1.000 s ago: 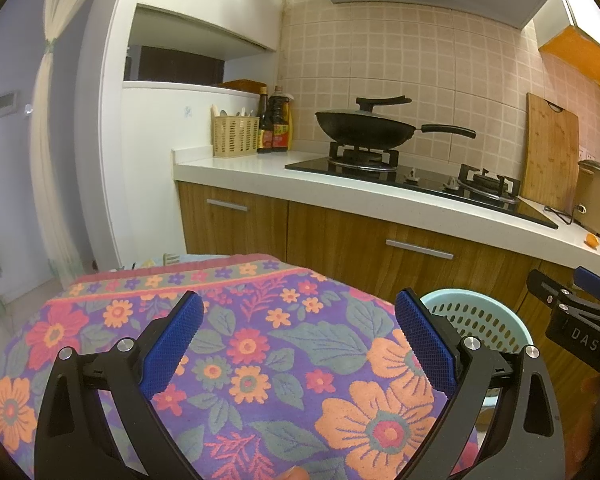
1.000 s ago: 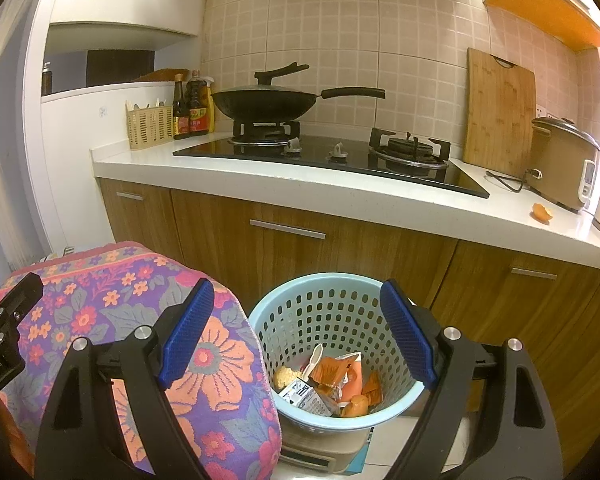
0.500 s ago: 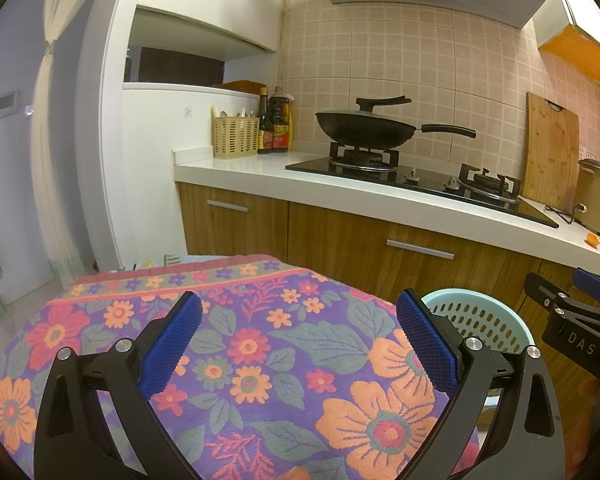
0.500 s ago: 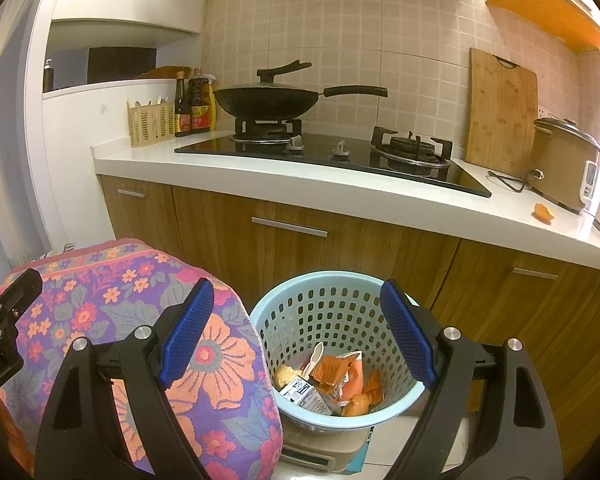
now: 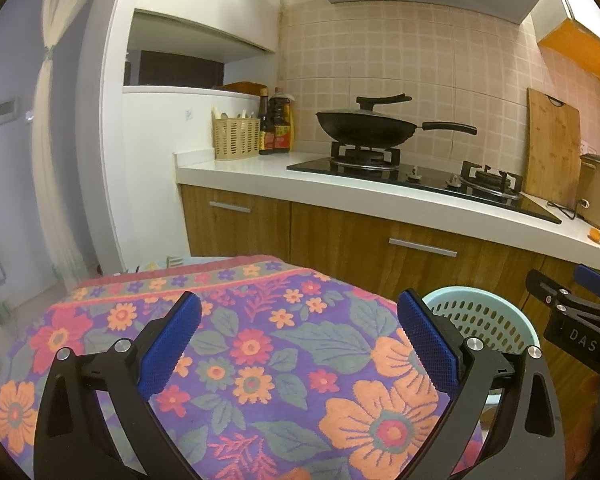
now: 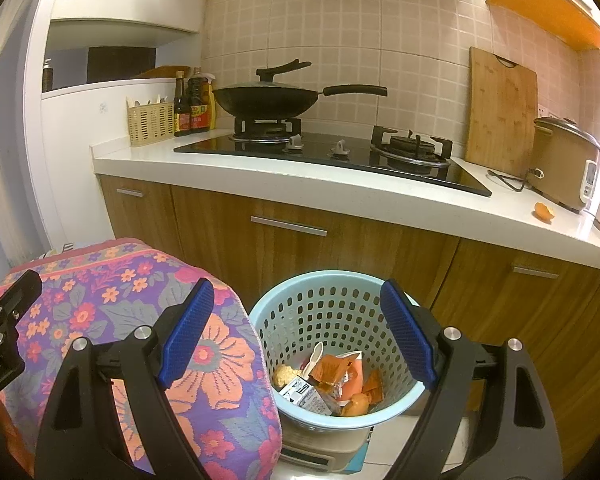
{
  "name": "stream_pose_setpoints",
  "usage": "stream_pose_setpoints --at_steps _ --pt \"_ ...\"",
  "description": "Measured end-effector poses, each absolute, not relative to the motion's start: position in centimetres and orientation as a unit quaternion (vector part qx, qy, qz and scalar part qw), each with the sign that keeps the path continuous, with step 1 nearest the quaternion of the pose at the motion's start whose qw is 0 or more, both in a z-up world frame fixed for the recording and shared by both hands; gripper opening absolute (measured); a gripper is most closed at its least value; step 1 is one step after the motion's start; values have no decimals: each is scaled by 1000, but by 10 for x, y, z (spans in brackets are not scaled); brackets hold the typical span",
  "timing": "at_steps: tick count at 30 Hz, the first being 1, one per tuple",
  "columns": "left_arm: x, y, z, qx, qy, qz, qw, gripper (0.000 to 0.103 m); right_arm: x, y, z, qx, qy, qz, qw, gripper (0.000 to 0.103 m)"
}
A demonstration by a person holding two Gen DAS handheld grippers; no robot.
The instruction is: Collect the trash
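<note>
A light blue perforated trash basket (image 6: 284, 320) stands on the floor in front of the cabinets, holding orange peel, wrappers and a white spoon (image 6: 332, 380). Its rim shows in the left wrist view (image 5: 480, 300). A piece of orange peel (image 6: 544, 212) lies on the counter at the right, also visible in the left wrist view (image 5: 595, 235). My right gripper (image 6: 298, 332) is open and empty above the basket. My left gripper (image 5: 298, 344) is open and empty above the floral cloth (image 5: 260, 340). The right gripper's side shows in the left wrist view (image 5: 572, 312).
A floral cloth-covered surface (image 6: 112, 304) sits left of the basket. The white counter (image 6: 340, 184) carries a gas hob with a black wok (image 6: 268, 100), sauce bottles (image 6: 192, 104), a utensil basket (image 6: 150, 122), a cutting board (image 6: 500, 108) and a rice cooker (image 6: 564, 160).
Both grippers stay open and have shifted only slightly; the view has barely moved.
</note>
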State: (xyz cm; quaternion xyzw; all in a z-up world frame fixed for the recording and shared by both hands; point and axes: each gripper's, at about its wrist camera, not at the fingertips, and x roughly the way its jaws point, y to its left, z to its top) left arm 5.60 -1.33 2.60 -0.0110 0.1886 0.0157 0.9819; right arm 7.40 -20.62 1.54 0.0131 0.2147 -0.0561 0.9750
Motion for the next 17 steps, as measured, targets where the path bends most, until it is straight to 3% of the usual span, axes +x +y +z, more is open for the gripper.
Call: stream_pose_setpoints --at_steps 17 --pt "55 -12 27 -22 183 29 982 95 72 -206 22 14 205 -57 977 81"
